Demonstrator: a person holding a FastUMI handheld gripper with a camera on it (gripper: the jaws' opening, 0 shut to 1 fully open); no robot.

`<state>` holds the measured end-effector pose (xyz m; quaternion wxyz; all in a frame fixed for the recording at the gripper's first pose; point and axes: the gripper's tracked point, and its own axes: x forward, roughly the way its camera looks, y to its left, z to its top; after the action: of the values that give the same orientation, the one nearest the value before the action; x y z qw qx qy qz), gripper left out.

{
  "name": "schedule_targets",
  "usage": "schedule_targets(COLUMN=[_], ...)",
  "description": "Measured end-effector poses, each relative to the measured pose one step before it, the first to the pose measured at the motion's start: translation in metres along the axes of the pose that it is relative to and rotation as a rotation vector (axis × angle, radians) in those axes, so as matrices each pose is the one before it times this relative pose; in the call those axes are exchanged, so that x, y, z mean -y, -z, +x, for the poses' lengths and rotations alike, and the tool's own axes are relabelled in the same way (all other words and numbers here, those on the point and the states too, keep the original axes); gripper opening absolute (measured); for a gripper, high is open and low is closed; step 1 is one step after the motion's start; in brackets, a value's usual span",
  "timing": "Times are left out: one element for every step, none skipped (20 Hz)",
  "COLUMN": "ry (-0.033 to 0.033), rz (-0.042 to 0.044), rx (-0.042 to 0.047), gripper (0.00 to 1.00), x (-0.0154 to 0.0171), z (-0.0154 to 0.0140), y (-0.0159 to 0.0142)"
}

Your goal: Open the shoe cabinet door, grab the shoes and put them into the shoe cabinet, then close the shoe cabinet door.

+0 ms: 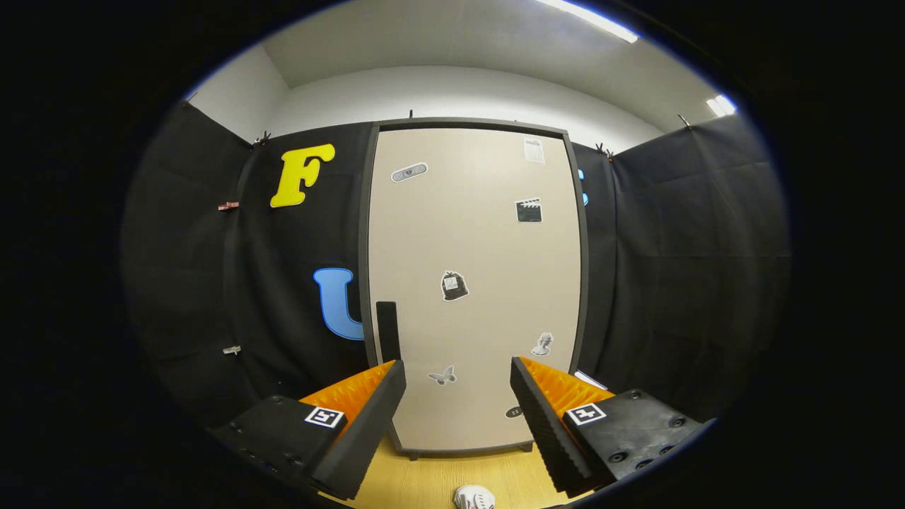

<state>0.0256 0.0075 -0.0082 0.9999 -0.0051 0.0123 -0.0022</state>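
- The gripper [458, 396] is hovering with fingers spread wide and holding nothing, facing the closed shoe cabinet door [474, 283].
- A shoe [474, 498] is lying near, on the wooden floor [424, 481].
- Opening appears pending; reaching the dark handle [387, 331], far left, likely comes next.

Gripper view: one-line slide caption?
Open tool faces the closed shoe cabinet door; a shoe lies on the floor below.
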Motion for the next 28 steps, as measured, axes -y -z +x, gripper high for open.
schedule_targets(ry=[-0.00143,-0.00266,-0.00149,-0.0026,-0.0023,-0.00236,-0.00299,-0.00203,-0.00323,-0.00272,-0.00393,-0.00278,-0.00201,-0.00139,-0.00584,-0.00528,-0.00292,-0.0006,0.00275,0.00323,0.00375,0.00389,0.00639,0.007,0.00639,0.00248,0.00317,0.00375], rz=[0.0013,0.00168,-0.00014,-0.00096,-0.00102,-0.00087,0.00106,0.00062,0.00007,0.0013,0.00076,0.00092,-0.0006,0.0006,0.0046,0.00559,0.00332,0.00056,-0.00086,-0.0008,0.00005,-0.00044,-0.0021,-0.00438,-0.00273,-0.00017,-0.00067,0.0006], rx=[-0.00187,-0.00169,-0.00263,-0.00228,-0.00342,-0.00333,-0.00279,-0.00179,-0.00055,-0.00251,-0.00191,-0.00462,-0.00406,-0.00082,-0.00157,-0.0011,-0.00342,-0.00434,-0.00382,-0.00273,-0.00185,-0.00112,-0.0023,-0.00437,-0.00371,-0.00393,-0.00287,-0.00311], gripper=[0.98,0.98,0.98,0.98,0.98,0.98,0.98,0.98,0.98,0.98,0.98,0.98,0.98,0.98,0.98,0.98,0.98,0.98,0.98,0.98,0.98,0.98,0.98,0.98,0.98,0.98,0.98,0.98], x=[-0.00148,-0.00242,-0.00213,-0.00315,-0.0034,-0.00332,-0.0035,-0.00377,-0.00357,-0.00361,-0.00412,-0.00387,-0.00372,-0.00317,-0.00451,-0.00479,-0.00445,-0.00348,-0.00258,-0.00274,-0.00204,-0.00202,-0.00112,-0.00066,-0.00106,-0.00154,-0.00081,-0.00063], z=[0.00236,0.0025,0.00292,0.00332,0.00342,0.00349,0.00403,0.00423,0.00421,0.00447,0.00461,0.00479,0.00488,0.00585,0.006,0.00632,0.00682,0.00702,0.00762,0.00755,0.00749,0.00822,0.00763,0.00706,0.00756,0.00636,0.00676,0.00597], y=[0.00129,0.00066,0.00119,0.00178,0.00132,0.00144,0.0012,0.00117,0.00123,0.00159,0.00176,0.00202,0.00217,0.00096,0.00113,0.00169,0.00264,0.00292,0.00245,0.00246,0.00274,0.00195,0.00293,0.00244,0.00236,0.00196,0.00175,0.0015])
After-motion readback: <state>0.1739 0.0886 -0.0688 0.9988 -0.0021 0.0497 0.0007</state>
